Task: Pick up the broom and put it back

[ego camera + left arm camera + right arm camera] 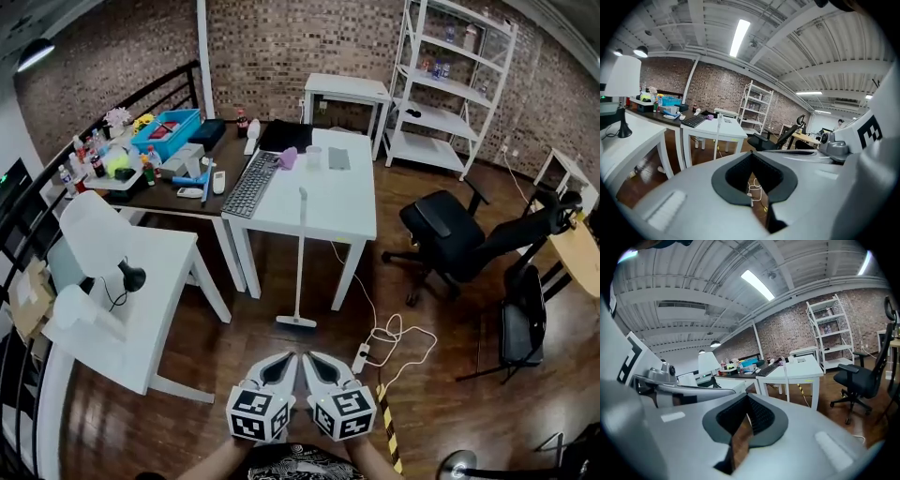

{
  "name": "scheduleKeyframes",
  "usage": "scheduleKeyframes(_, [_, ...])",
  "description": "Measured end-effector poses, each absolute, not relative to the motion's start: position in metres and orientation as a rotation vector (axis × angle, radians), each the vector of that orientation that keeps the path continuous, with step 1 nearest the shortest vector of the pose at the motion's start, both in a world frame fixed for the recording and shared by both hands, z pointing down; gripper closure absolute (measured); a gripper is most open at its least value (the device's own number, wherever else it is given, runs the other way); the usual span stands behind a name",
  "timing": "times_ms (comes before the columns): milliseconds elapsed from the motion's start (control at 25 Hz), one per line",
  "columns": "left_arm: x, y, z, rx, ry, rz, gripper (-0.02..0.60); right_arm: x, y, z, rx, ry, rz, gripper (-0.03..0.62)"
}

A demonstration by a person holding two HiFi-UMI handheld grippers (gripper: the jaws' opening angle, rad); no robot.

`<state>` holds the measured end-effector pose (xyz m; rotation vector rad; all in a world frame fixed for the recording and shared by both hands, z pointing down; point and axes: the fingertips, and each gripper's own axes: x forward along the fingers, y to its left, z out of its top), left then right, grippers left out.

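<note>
The broom (300, 255) stands upright against the front edge of the white table (354, 208), its head resting on the wooden floor (272, 361) and its handle top reaching just above the tabletop. A keyboard (249, 184) lies on the table to the left of it. A power strip (361, 357) with a looped white cable lies on the floor near the broom head. Nearer the person, well apart from the broom, the left gripper (287, 360) and right gripper (310, 360) hang side by side, both clenched on nothing. A black office chair (448, 236) stands to the right.
</note>
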<state>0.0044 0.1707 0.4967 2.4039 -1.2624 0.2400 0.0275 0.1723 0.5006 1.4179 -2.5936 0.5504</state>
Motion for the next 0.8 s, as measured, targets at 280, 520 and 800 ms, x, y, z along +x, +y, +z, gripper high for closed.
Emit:
scheduleKeyframes(280, [-0.023, 0.098, 0.492, 2.431, -1.21, 0.245, 0.577, -0.004, 0.103, 0.496, 1.459, -2.541, 0.548, 0.594])
scheduleKeyframes(520, [-0.047, 0.059, 0.495, 2.43, -1.163, 0.231, 0.577, -0.029, 0.063, 0.494, 1.489, -2.505, 0.53, 0.594])
scheduleKeyframes(800, [-0.07, 0.032, 0.494, 2.434, -1.137, 0.196, 0.577, -0.047, 0.042, 0.497, 1.513, -2.463, 0.534, 0.594])
